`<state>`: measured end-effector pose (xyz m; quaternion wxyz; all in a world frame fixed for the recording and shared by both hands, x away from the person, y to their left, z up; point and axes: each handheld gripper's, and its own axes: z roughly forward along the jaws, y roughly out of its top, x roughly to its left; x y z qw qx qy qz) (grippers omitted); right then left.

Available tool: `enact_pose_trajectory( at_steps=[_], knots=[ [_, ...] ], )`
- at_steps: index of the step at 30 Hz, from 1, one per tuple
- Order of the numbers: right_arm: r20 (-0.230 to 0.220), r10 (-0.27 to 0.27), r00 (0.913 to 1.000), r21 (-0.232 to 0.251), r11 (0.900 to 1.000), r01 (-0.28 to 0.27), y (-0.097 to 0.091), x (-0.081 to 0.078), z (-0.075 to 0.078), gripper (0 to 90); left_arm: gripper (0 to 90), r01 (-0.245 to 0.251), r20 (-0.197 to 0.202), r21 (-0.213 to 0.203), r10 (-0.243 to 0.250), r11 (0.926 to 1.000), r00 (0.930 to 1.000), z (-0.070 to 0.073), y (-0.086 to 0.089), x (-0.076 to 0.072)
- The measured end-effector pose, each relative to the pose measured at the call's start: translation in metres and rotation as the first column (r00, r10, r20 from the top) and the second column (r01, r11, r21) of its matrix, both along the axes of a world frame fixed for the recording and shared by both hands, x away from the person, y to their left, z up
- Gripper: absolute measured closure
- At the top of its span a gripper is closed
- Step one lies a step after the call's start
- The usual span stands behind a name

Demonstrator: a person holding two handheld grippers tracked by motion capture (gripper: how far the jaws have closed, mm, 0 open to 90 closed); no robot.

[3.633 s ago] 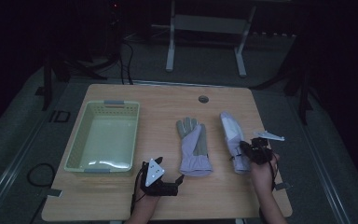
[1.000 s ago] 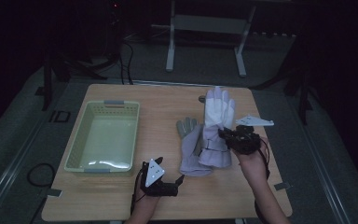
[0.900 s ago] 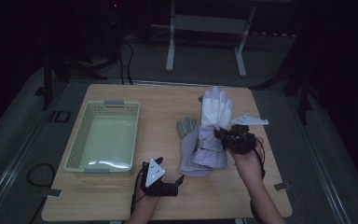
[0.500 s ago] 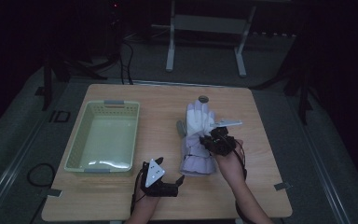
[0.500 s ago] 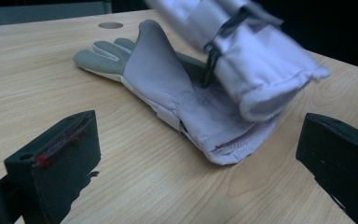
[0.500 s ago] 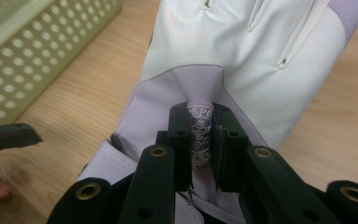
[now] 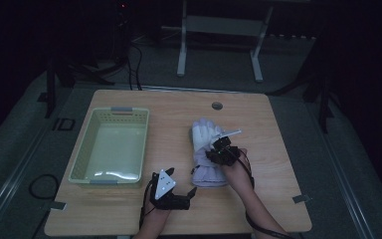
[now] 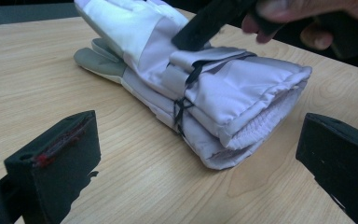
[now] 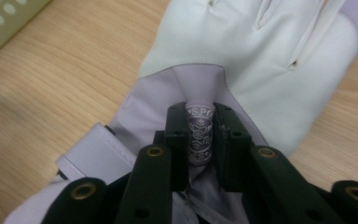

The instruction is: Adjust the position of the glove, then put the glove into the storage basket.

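Pale lilac fabric with white palms makes up the two gloves, which lie stacked one on the other on the wooden counter (image 7: pixel 278 149). The upper glove (image 9: pixel 261 51) shows a smooth white palm with stitched finger seams and a lilac cuff, and between the jaws of the right gripper (image 9: pixel 200 135) sits a narrow lilac strap tab printed with letters and a leaf-like pattern. Those jaws stand narrow and pinch that tab, having just eased a little wider while the tab remains between them. In the left gripper view the lower glove (image 8: pixel 191 130) lies under the upper one, its grey fingertips poking out at the far side and its ribbed white cuff lining facing the camera; a thin black cord runs across both cuffs. The pair lies ahead of the left gripper (image 7: pixel 171 191), in line with the gap between its jaws but well beyond their tips, and those jaws stand wide with nothing between them. From above, the gloves' fingers point away from the person, and a pale green basket (image 7: pixel 87 154) sits on the counter off to the left of both grippers.
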<state>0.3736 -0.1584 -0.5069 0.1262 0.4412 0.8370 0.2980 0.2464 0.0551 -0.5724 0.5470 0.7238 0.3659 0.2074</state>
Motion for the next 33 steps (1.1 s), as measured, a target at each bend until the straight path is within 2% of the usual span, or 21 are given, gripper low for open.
enact_pose_trajectory(
  at_steps=[4,8,11,14,16,17,19,21,23,25,26,29,30,31,32,33],
  knots=[
    [-0.011,-0.001,0.9999,0.037,0.9993,0.002,-0.006,0.003,-0.002,71.2,0.0,0.000,-0.002,0.002,0.000,1.0000,1.0000,0.000,0.000,0.000],
    [0.009,0.031,0.9995,0.044,0.9986,-0.031,-0.011,0.002,0.003,63.8,0.0,-0.005,-0.009,-0.007,0.005,1.0000,0.9999,0.000,0.001,0.001],
    [0.031,0.059,0.9977,0.041,0.9973,-0.061,-0.013,-0.001,0.008,54.2,0.0,-0.010,-0.015,-0.019,0.010,0.9998,0.9998,0.000,0.002,0.001],
    [0.058,0.085,0.9947,0.054,0.9946,-0.089,-0.017,-0.004,0.012,40.3,0.0,-0.008,-0.013,-0.018,0.008,0.9998,0.9999,0.000,0.001,0.001],
    [0.071,0.098,0.9927,0.054,0.9933,-0.102,-0.020,-0.005,0.014,34.4,0.0,-0.005,-0.014,-0.013,0.005,0.9999,0.9999,0.000,0.001,0.002],
    [0.064,0.109,0.9920,0.065,0.9915,-0.113,-0.022,-0.005,0.014,28.9,0.0,-0.005,-0.014,-0.017,0.005,0.9998,0.9999,0.000,0.001,0.002],
    [0.037,0.122,0.9918,0.093,0.9878,-0.125,-0.027,-0.005,0.013,23.4,0.0,-0.011,-0.019,-0.019,0.011,0.9998,0.9998,0.000,0.002,0.003],
    [0.044,0.134,0.9900,0.119,0.9832,-0.139,-0.031,-0.006,0.012,19.0,0.0,-0.011,-0.032,-0.029,0.010,0.9995,0.9994,0.000,0.003,0.004],
    [0.057,0.149,0.9872,0.125,0.9801,-0.155,-0.035,-0.007,0.013,14.3,0.0,-0.004,-0.054,-0.042,0.002,0.9991,0.9986,0.000,0.003,0.006],
    [0.088,0.141,0.9861,0.153,0.9763,-0.153,-0.042,-0.009,0.015,15.6,0.0,0.001,-0.069,-0.057,-0.005,0.9984,0.9976,-0.001,0.005,0.008],
    [0.121,0.142,0.9824,0.152,0.9753,-0.160,-0.045,-0.011,0.017,16.5,0.0,0.006,-0.076,-0.062,-0.011,0.9980,0.9970,-0.001,0.006,0.009],
    [0.216,0.142,0.9660,0.127,0.9768,-0.172,-0.055,-0.016,0.024,16.5,0.0,0.031,-0.111,-0.043,-0.036,0.9986,0.9931,0.000,0.004,0.011],
    [0.216,0.142,0.9660,0.127,0.9768,-0.172,-0.055,-0.016,0.024,16.5,0.0,0.031,-0.111,-0.043,-0.036,0.9986,0.9931,0.000,0.004,0.011],
    [0.265,0.144,0.9534,0.096,0.9800,-0.174,-0.064,-0.020,0.030,16.1,0.0,0.049,-0.124,-0.058,-0.056,0.9971,0.9907,0.004,0.003,0.012],
    [0.268,0.144,0.9527,0.088,0.9810,-0.173,-0.067,-0.021,0.031,16.1,0.0,0.045,-0.127,-0.056,-0.051,0.9975,0.9906,0.008,0.003,0.012],
    [0.253,0.142,0.9570,0.082,0.9824,-0.168,-0.071,-0.022,0.033,16.2,0.0,0.049,-0.133,-0.051,-0.056,0.9975,0.9895,0.012,0.002,0.013]
  ],
)
